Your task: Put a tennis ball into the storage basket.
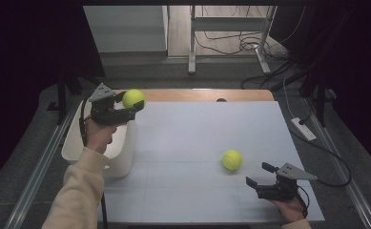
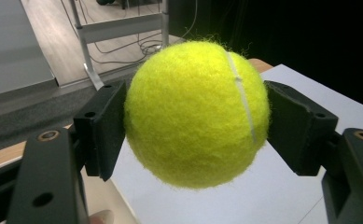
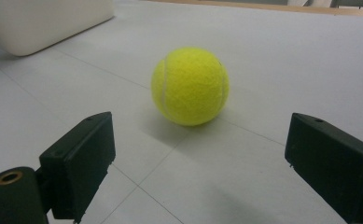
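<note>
A yellow tennis ball [image 1: 133, 98] hangs in the air at the table's far left, above the white tub [image 1: 73, 148]. My left gripper [image 1: 131, 106] is shut on it; in the left gripper view both black pads press the ball [image 2: 195, 114] from either side. A second tennis ball [image 1: 232, 160] lies on the white table right of centre. My right gripper [image 1: 261, 174] rests low near the front right corner, open, with its jaws pointing at that ball [image 3: 190, 86], which lies a short way ahead of them and untouched.
The white tub stands at the table's left edge beneath my left hand. A wooden strip [image 1: 197, 94] runs along the table's far edge. Beyond it are metal desk legs [image 1: 191, 43] and cables on the floor. A power strip [image 1: 303, 129] lies to the right of the table.
</note>
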{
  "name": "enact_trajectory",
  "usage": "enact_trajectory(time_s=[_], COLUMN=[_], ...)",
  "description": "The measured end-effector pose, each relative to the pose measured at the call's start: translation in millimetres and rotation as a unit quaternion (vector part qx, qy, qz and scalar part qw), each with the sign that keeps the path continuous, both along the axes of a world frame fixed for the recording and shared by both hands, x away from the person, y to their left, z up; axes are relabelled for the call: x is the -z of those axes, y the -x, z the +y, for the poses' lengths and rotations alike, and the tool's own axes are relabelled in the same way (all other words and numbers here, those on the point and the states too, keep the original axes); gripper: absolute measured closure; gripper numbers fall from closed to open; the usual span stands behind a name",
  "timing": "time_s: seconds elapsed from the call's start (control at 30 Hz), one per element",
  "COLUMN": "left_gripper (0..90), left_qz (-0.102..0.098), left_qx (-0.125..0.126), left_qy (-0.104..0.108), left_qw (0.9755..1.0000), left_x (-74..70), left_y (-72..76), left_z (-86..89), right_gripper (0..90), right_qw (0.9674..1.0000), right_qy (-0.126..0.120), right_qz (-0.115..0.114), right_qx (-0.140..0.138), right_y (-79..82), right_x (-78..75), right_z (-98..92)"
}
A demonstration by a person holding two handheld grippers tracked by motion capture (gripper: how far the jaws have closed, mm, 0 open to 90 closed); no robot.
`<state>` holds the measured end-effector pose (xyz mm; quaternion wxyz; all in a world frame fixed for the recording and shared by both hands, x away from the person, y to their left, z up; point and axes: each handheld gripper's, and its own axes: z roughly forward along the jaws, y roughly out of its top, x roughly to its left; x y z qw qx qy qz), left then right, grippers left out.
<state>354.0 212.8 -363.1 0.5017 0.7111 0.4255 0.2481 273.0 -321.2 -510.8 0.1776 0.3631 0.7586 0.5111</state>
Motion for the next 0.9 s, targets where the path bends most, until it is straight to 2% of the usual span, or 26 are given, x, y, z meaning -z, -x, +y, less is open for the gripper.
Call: enact_trajectory(time_s=[0.43,0.9], left_gripper=[27.2,27.2], left_qz=[0.007,0.011], left_qx=[-0.027,-0.046], left_qy=[-0.002,-0.005], left_qw=[0.9996,0.9989], left_x=[-0.9,-3.2], left_y=[-5.8,-9.7], left_z=[15.1,25.1], right_gripper=[8.6,8.6], right_qw=[1.0000,1.0000], right_qy=[-0.001,-0.001], right_qz=[0.000,-0.001], right_qx=[0.002,0.002], right_y=[-0.1,-0.2], right_x=[-0.3,-0.2], right_z=[-0.1,-0.3])
